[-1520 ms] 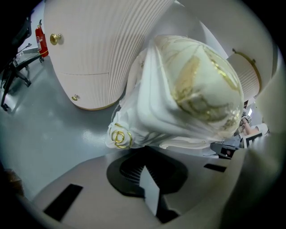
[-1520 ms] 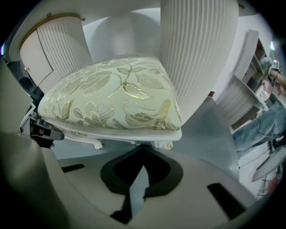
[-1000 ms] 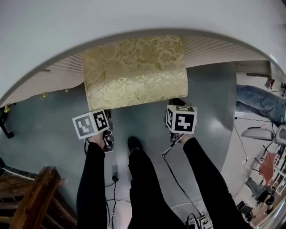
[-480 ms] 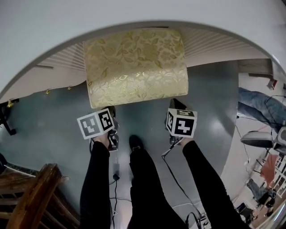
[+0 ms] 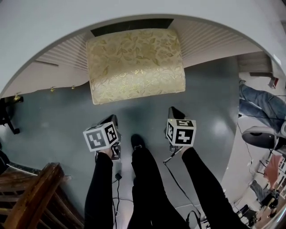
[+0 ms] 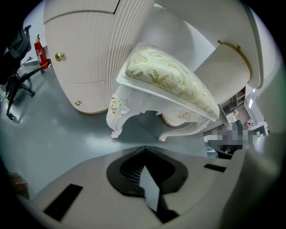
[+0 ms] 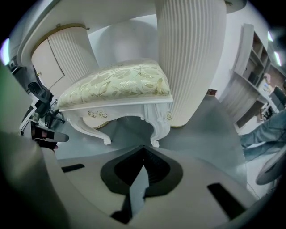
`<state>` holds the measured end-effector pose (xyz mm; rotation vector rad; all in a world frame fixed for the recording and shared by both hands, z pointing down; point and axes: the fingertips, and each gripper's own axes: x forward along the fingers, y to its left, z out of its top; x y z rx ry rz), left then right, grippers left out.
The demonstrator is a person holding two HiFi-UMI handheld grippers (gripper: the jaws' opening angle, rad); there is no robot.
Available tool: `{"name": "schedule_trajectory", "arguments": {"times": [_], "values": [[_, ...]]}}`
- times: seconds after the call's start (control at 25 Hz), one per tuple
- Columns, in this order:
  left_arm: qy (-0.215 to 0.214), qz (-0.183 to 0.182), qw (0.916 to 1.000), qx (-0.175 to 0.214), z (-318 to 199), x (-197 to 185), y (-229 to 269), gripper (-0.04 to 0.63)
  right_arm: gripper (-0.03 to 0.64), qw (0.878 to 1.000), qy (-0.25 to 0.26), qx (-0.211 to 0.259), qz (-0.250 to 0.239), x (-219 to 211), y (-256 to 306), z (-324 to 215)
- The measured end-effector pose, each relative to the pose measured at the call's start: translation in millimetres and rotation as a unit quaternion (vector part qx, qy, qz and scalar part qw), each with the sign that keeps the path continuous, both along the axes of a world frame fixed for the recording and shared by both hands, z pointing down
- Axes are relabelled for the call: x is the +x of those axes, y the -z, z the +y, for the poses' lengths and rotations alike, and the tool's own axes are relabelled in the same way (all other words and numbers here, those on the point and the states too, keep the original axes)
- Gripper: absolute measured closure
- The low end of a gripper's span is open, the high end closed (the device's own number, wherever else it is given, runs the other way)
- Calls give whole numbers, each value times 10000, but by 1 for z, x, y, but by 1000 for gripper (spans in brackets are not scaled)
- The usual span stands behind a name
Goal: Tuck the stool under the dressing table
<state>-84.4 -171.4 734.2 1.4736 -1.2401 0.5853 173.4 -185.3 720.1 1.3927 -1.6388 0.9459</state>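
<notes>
The stool (image 5: 136,65) has a gold floral cushion on white carved legs. It stands in the knee recess of the white dressing table (image 5: 134,13), with its near half out past the curved top. My left gripper (image 5: 111,120) is shut and empty, a short way back from the stool's near left corner. My right gripper (image 5: 173,112) is also shut and empty, just short of the near right corner. The left gripper view shows the stool (image 6: 167,85) ahead of my left gripper (image 6: 144,156). The right gripper view shows the stool (image 7: 118,89) beyond my right gripper (image 7: 143,154). Neither gripper touches the stool.
Fluted white pedestals (image 6: 85,53) (image 7: 190,58) flank the recess on both sides. A dark wooden chair (image 5: 31,197) is at the near left. An office chair (image 5: 261,136) and a seated person's legs (image 5: 261,100) are at the right. My own legs (image 5: 143,179) and cables lie between the grippers.
Both grippers were at the stool's near edge a second ago. They have since drawn back toward me, leaving bare floor between them and the stool.
</notes>
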Motion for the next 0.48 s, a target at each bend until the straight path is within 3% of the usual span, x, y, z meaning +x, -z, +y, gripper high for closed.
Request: {"name": "schedule_trajectory", "arguments": {"times": [0.48], "values": [[-33, 76, 9999, 87, 45, 14, 25, 588, 612, 9988, 452, -127, -117, -12, 14, 44]]}}
